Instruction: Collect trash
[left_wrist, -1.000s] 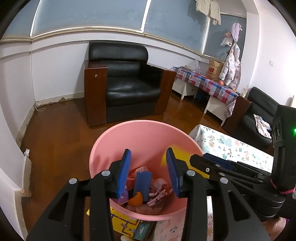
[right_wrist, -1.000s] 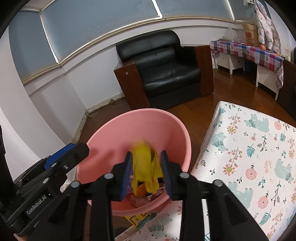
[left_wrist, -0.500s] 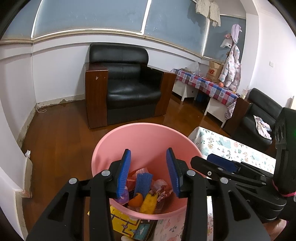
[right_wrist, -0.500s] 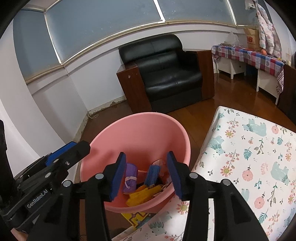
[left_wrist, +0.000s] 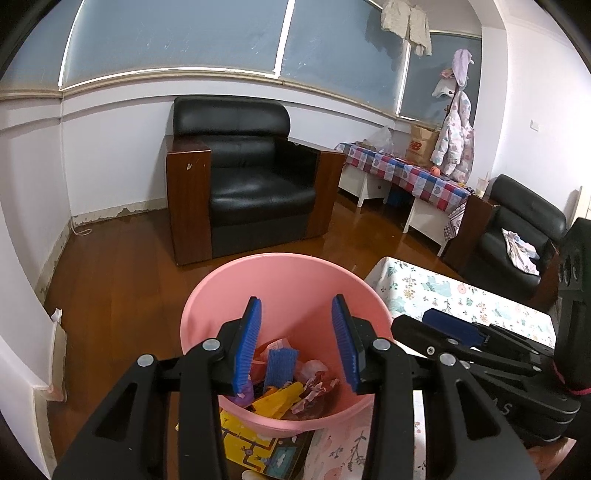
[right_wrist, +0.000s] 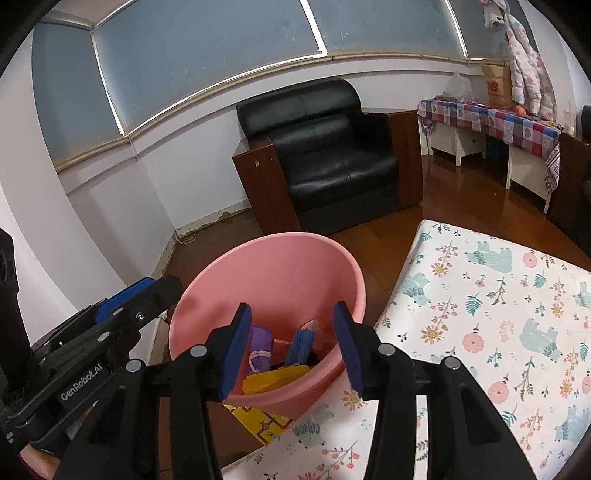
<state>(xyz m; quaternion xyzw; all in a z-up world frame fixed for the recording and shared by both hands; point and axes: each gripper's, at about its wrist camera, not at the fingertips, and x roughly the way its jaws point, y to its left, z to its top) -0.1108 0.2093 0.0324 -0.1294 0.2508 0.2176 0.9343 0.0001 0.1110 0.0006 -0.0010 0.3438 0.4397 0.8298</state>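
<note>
A pink bin (left_wrist: 295, 273) (right_wrist: 284, 258) stands on the floor beside a floral-cloth table (right_wrist: 498, 332). Inside lie a yellow wrapper (left_wrist: 277, 398) (right_wrist: 275, 378), a blue ribbed piece (left_wrist: 280, 367) (right_wrist: 301, 345), a purple bundle (right_wrist: 260, 350) and crumpled pink-red wrappers (left_wrist: 314, 380). My left gripper (left_wrist: 295, 343) is open and empty above the bin's near rim. My right gripper (right_wrist: 291, 345) is open and empty above the bin, just right of the left one, and shows in the left wrist view (left_wrist: 450, 332).
A black leather armchair (left_wrist: 251, 177) with wooden sides stands behind the bin. A checked-cloth side table (left_wrist: 406, 173) and a second black chair (left_wrist: 517, 236) are at the right. A yellow printed mat (left_wrist: 255, 446) lies under the bin. The floor is brown wood.
My right gripper opened and let go of the yellow wrapper, which dropped into the bin. Both grippers have drawn back and up slightly.
</note>
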